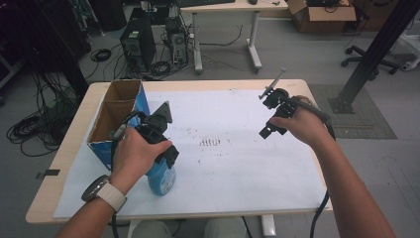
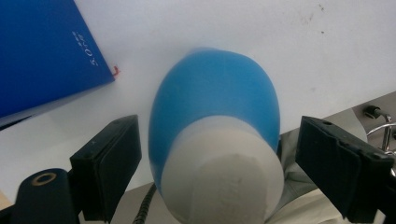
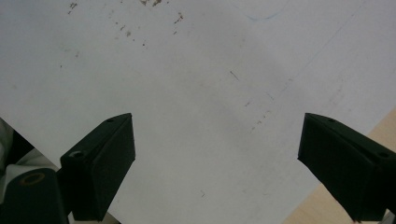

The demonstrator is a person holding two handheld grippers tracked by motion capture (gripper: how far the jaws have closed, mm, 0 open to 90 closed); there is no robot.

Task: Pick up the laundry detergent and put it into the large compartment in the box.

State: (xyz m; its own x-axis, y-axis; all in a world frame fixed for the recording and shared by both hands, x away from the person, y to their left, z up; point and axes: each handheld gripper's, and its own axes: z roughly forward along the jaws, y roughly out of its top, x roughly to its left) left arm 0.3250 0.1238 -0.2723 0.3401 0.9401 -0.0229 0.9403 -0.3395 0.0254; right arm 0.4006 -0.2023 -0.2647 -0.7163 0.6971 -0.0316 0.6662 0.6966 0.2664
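- Left gripper [image 2: 212,163]: jaws straddle the white cap end of the blue bottle [image 2: 215,126]; gaps show either side, so not yet clamped.
- Bottle stands on the white paper sheet [image 1: 237,163], near the table's front edge, just beside the blue cardboard box [image 1: 116,116].
- Right gripper [image 3: 217,163]: released, empty, held over bare paper.
- Judgement: grasp pending; lift and placement remain.

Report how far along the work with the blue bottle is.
Done: the left gripper is over the bottle, a jaw on each side of its white cap end. In hand: the grasp. A gap shows between each pad and the bottle, so nothing is gripped yet. Left: closing on it and lifting; it may be meant for the open box beside it, though that is a guess. The right gripper hangs open over the paper.
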